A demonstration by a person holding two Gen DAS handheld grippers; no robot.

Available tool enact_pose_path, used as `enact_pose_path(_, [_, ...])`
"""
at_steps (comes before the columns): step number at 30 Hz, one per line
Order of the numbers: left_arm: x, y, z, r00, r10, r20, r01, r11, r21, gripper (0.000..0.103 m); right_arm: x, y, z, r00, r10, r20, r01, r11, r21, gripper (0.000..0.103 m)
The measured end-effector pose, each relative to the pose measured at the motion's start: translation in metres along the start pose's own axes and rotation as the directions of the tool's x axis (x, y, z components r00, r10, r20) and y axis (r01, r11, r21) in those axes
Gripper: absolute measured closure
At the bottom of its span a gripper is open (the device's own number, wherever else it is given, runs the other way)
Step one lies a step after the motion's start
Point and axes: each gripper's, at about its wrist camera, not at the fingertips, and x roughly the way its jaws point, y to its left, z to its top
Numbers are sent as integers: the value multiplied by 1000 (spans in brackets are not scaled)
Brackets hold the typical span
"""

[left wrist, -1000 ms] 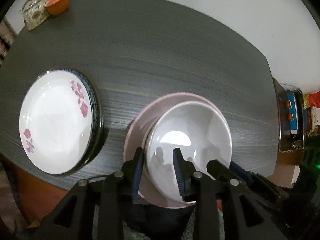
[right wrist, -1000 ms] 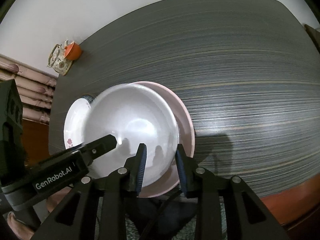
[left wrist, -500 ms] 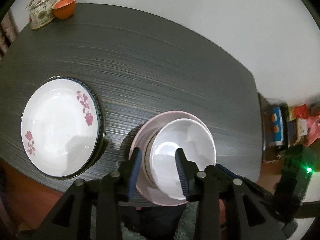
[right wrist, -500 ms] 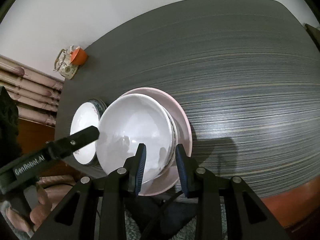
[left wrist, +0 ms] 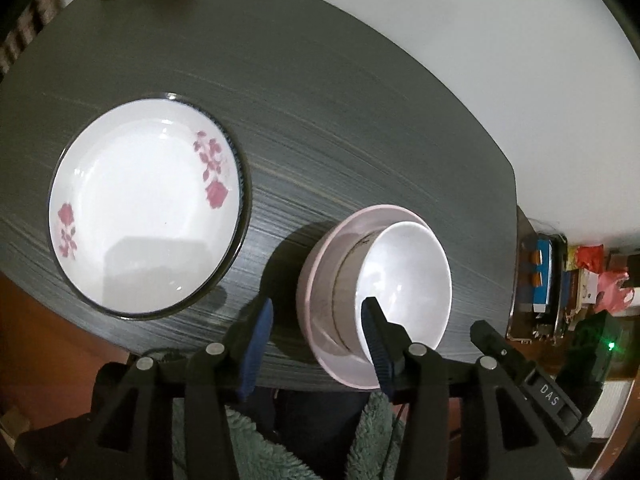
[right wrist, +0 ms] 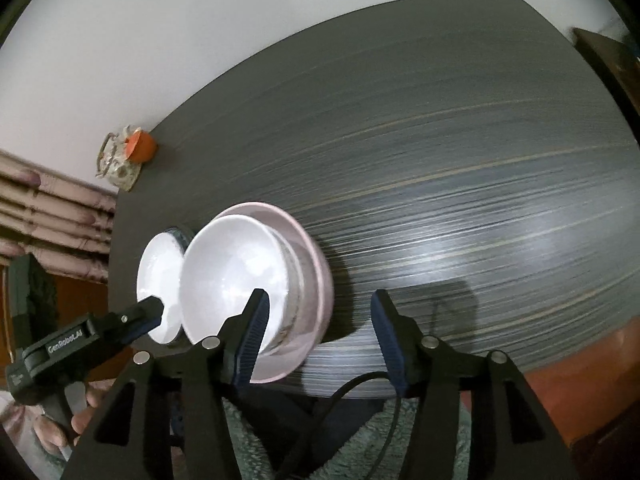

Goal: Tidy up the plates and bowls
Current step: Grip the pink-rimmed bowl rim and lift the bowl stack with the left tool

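Bowls sit stacked on the pink plate; both my tongs, left and right, are opening empty; next, I judge, the flowered plate at left.

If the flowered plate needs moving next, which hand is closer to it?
Probably the left: the flowered plate lies just beyond the left gripper, whose fingers are opening, empty. The right gripper sits beyond the stacked white bowl.

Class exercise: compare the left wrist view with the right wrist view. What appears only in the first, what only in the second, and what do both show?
Only the left wrist view shows the floral plate's pink flowers and cluttered shelves. Only the right wrist view shows the curtain and a hand holding the left gripper. Both share the dark table, the white bowl stacked on the pink plate, and the orange cup.
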Motion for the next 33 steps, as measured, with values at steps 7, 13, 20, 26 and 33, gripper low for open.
enact_pose_path(7, [9, 8, -2, 999, 28, -15, -29, 999, -29, 54, 12, -10, -2, 998, -51, -34, 52, 998, 33, 48])
enact_pose_path(13, [20, 8, -1, 999, 44, -32, -45, 999, -24, 54, 25, -9, -4, 996, -57, -66, 59, 998, 28, 47])
enact_pose_path(20, [32, 4, 6, 997, 69, -35, -69, 998, -8, 54, 42, -3, -8, 990, -108, -90, 108, 994, 3, 47])
enact_pose_path(26, [39, 7, 9, 996, 84, -39, -85, 996, -21, 54, 50, -2, -8, 988, -117, -103, 119, 993, 10, 46])
enact_pose_path(33, [44, 6, 11, 993, 111, -48, -113, 993, -22, 54, 56, 1, -7, 986, -130, -107, 131, 991, 0, 46])
